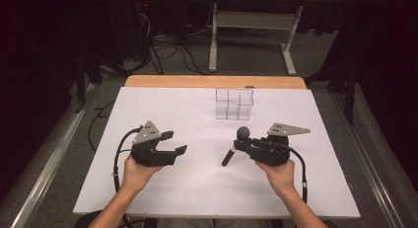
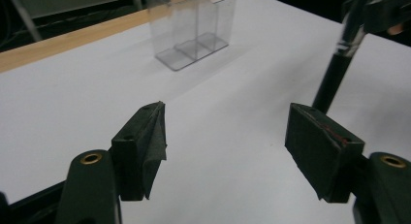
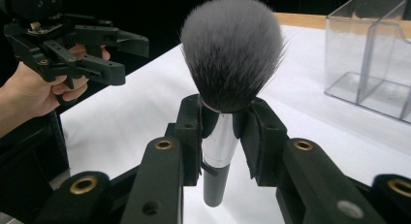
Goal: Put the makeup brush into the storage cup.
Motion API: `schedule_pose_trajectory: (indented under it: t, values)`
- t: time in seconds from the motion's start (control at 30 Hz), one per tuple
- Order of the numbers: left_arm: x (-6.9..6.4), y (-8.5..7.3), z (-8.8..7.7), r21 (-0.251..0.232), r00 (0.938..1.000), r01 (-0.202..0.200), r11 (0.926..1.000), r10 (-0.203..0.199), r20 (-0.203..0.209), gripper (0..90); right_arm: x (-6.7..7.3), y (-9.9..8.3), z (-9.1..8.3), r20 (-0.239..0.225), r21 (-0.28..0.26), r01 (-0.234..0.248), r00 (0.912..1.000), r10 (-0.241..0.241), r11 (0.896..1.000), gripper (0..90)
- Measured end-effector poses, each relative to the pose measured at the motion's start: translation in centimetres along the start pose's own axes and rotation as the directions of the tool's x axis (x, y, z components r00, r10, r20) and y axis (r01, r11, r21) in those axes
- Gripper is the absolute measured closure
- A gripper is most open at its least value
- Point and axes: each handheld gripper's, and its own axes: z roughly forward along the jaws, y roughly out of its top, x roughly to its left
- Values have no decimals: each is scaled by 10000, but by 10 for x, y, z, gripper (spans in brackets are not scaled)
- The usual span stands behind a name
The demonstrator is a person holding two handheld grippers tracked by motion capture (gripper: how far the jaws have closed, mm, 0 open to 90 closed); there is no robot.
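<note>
while right gripper (image 3: 224, 136) clamps makeup brush (image 3: 231, 54); left gripper (image 2: 225, 151) gapes empty

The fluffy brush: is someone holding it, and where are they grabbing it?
Yes. The right gripper holds the makeup brush, pinching its silver collar just under the bristles. The left gripper is open and holds nothing.

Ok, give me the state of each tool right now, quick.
Left tool: open, nothing between its jaws.
Right tool: closed on the black-handled makeup brush with the silver collar and grey bristles.
</note>
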Motion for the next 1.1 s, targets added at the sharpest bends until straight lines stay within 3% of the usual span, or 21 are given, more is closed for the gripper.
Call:
schedule_pose_trajectory:
  t: [0.17, 0.33, 0.6, 0.9, 1.1]
  values:
    - [14, -10, -10, -171, 9975, 423, 9990, -432, -568, 311, 1, 6, -11, 302, 127, 209, 9993, -213, 9997, 725]
    - [25, -21, -17, -325, 9905, 763, 9966, -795, -1120, 313, -5, 9, -21, 586, 146, 227, 9980, -235, 9996, 725]
    - [37, -34, -29, -702, 9824, 1146, 9909, -1235, -1400, 308, -11, 13, -27, 938, 383, 279, 9951, -314, 9989, 725]
    - [46, -44, -31, -956, 9732, 1473, 9845, -1615, -1636, 306, -19, 21, -30, 1183, 526, 335, 9922, -395, 9981, 725]
    - [47, -51, -30, -783, 9708, 1497, 9856, -1616, -1772, 306, -20, 28, -31, 1276, 672, 494, 9901, -577, 9965, 725]
